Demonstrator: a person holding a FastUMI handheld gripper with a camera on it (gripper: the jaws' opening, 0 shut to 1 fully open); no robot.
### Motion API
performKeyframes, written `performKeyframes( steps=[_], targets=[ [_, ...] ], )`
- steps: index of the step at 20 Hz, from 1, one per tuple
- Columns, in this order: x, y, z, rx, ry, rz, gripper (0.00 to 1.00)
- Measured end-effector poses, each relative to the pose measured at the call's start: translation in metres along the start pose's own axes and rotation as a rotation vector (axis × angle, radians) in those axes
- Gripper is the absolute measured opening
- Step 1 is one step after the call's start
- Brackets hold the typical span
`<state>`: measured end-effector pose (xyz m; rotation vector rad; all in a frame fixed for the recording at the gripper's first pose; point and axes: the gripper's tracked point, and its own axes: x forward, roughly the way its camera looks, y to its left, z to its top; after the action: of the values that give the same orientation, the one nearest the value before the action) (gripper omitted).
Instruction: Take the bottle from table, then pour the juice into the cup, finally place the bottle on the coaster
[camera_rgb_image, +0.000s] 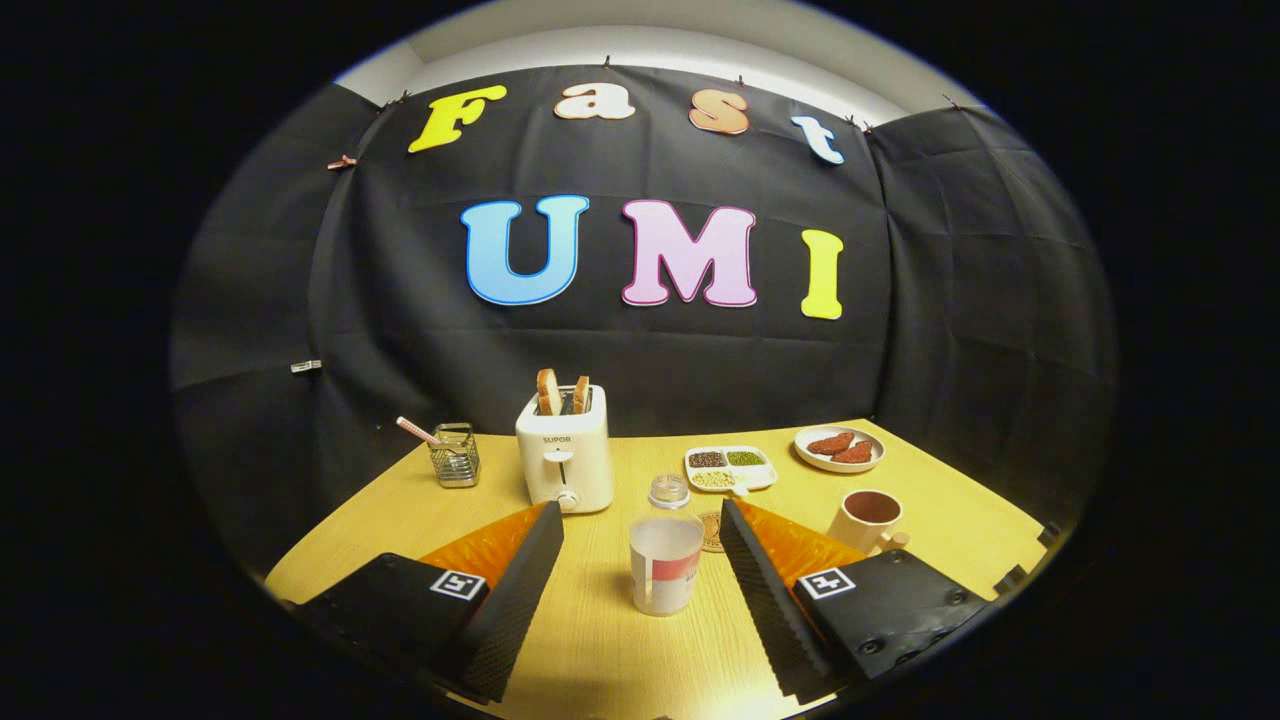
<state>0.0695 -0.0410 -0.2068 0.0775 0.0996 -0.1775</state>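
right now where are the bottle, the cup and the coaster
bottle (665, 575), gripper view, on its label, between the open jaws
cup (868, 520), gripper view, on its side wall
coaster (712, 531), gripper view, on its visible edge

Wooden desk (600, 640), bottle (665, 560) standing between the spread tool (640, 560) fingers, coaster (711, 532) just beyond it, cup (868, 520) beside right finger, toaster (564, 450), divided dish (731, 468), plate (839, 449), wire holder (456, 455) farther beyond.

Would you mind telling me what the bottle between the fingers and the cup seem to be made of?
The bottle, standing untouched between the open claw's fingers, looks like translucent frosted plastic: milky, matte walls, clear cap. The cup beyond the right finger looks like glazed ceramic, cream and smooth with a soft sheen, though matte plastic is possible.
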Motion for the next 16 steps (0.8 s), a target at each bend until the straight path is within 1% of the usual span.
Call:
performKeyframes(
  steps=[4, 9, 14, 16],
  targets=[
    [0.033, -0.012, -0.039, -0.016, 0.03, -0.032, 0.97],
    [0.07, -0.019, -0.078, -0.039, 0.067, -0.04, 0.97],
    [0.103, -0.02, -0.102, -0.062, 0.091, -0.02, 0.97],
    [0.11, -0.024, -0.102, -0.074, 0.084, -0.03, 0.97]
  ],
)
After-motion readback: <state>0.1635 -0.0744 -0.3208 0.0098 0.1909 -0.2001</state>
